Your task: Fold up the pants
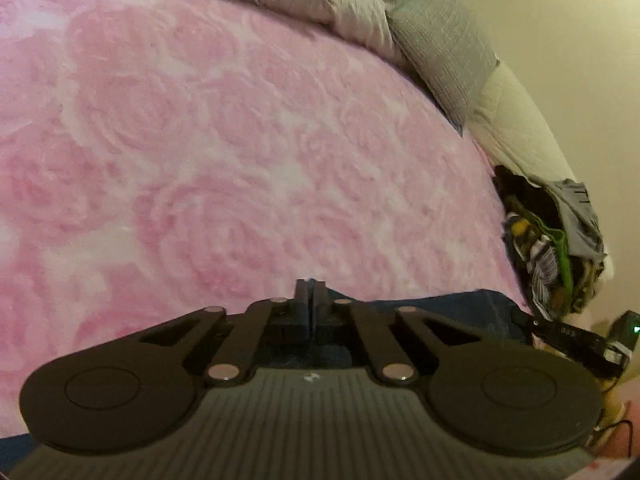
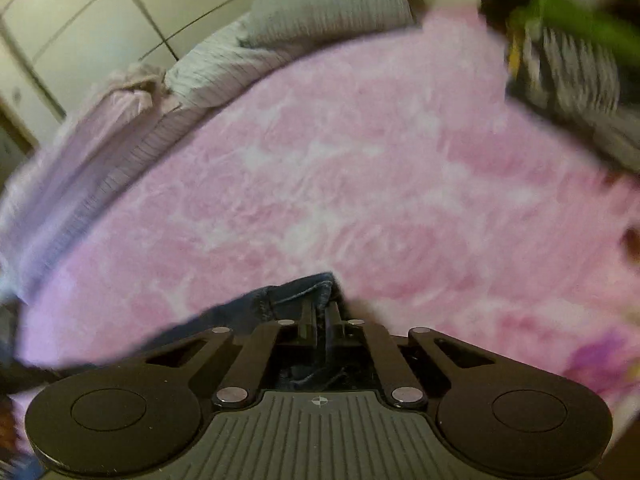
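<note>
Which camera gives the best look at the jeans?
The right wrist view: the jeans show a bunched, stitched edge running in between that gripper's fingers. The left wrist view shows only a flat dark blue strip behind its gripper.

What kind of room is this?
Most likely a bedroom. A pink rose blanket covers what looks like a bed, a grey pillow and bedding lie along its edge, and a pile of clothes sits at one end.
</note>
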`<state>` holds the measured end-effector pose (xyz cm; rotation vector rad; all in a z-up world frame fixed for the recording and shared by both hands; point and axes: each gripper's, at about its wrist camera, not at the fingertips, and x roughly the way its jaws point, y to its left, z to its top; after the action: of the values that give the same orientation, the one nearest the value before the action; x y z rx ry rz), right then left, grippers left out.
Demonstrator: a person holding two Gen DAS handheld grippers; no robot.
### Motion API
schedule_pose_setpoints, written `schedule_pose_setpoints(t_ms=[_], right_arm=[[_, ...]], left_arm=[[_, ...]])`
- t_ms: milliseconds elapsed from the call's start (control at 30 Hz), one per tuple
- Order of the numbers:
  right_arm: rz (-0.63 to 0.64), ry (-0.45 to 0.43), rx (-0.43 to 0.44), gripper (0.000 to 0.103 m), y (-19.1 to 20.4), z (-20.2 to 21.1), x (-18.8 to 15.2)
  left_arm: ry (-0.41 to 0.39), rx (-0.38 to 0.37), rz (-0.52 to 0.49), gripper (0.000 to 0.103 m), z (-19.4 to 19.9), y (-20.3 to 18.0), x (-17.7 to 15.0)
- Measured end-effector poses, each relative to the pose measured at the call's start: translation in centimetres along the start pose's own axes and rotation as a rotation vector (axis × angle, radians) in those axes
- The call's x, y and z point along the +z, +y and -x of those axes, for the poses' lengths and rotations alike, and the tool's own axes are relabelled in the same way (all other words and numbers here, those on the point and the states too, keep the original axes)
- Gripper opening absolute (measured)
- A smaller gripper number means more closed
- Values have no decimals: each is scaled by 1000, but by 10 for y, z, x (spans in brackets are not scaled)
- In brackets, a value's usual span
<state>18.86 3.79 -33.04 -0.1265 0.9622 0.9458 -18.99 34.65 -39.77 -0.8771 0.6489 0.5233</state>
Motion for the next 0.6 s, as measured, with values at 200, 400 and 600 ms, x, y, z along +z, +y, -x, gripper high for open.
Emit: schedule_pose_setpoints(t_ms=[200, 400, 600], right_arm=[[34, 19, -117, 4, 2, -22, -14], [27, -118, -218, 22, 0, 61, -33], [255, -201, -104, 29, 46, 87, -121]], left_arm=[[-49, 244, -107, 2, -12, -9, -17], [-147, 310, -192, 4, 70, -11, -40], [-134, 315, -162, 12, 132, 16, -129]])
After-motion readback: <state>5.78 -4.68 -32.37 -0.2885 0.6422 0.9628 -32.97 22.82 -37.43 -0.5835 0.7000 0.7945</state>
